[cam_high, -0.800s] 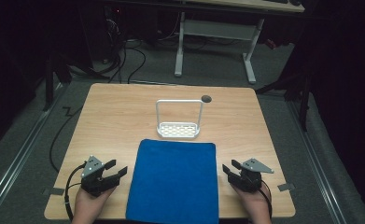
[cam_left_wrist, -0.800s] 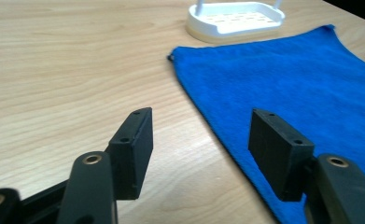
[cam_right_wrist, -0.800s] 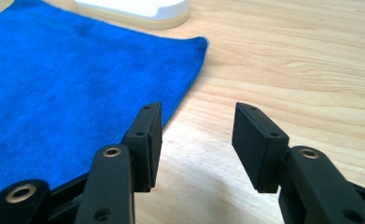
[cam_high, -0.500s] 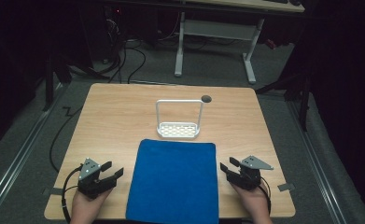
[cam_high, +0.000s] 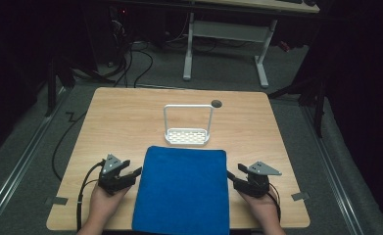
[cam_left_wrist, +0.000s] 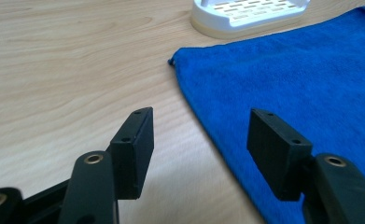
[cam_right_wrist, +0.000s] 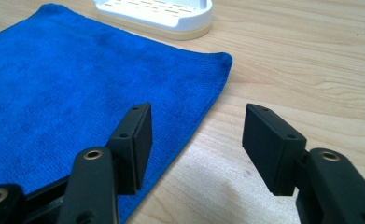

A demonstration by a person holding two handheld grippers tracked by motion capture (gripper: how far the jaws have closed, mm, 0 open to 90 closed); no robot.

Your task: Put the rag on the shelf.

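At the near edge of the worktop (cam_high: pixel 130 112), the left claw (cam_high: pixel 132 172) and the right claw (cam_high: pixel 232 176) sit low, each held in a hand, on either side of a blue towel (cam_high: pixel 184 188). Both claws stand open with nothing between the jaws. The towel lies flat between them, its left edge just beside the left claw and its right edge just beside the right claw. In the left gripper view the towel's edge (cam_left_wrist: pixel 208 130) runs into the gap between the jaws; in the right gripper view its edge (cam_right_wrist: pixel 203 116) does the same. Beyond the towel's far edge, touching it or nearly so, stands a white slotted rack (cam_high: pixel 186 137) with a tall wire hoop. Farther back is a dark round hole (cam_high: pixel 216 103) in the worktop.
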